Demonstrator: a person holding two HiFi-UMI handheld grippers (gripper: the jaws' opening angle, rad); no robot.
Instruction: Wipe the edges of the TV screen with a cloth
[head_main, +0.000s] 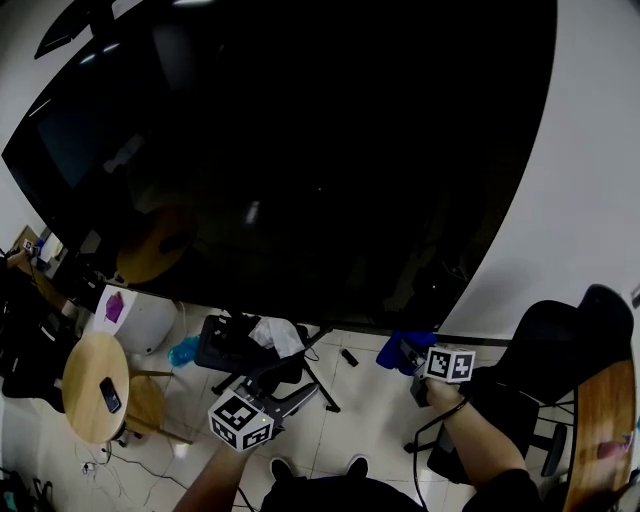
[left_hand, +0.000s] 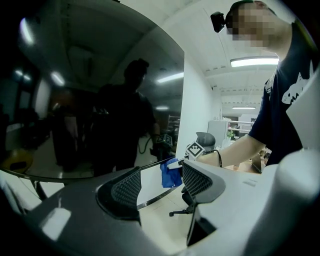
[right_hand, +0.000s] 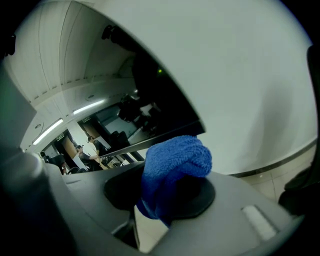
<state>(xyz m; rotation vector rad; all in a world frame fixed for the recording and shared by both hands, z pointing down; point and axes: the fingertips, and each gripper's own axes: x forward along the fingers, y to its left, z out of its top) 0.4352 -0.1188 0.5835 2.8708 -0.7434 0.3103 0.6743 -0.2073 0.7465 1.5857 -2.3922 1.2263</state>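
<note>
- TV screen (head_main: 300, 150): large, dark, glossy, rigid. It is judged fragile and easily smeared, so only light pressure along the edge is advised.
- Cloth (right_hand: 172, 170): blue, soft, light, bunched. It is judged best taken by a gathered fold, with a wad left free for wiping. It is found at the screen's lower right corner; contact cannot be confirmed.
- Right gripper (head_main: 408, 356): clamped on the cloth.
- Left gripper (left_hand: 160, 187): jaws held partly apart, nothing between them.

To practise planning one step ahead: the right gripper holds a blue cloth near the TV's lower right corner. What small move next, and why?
Probably press the blue cloth onto the bottom edge of the TV at that corner. The right gripper clamps the cloth right by the corner; contact isn't clear. The left gripper is open, empty.
</note>
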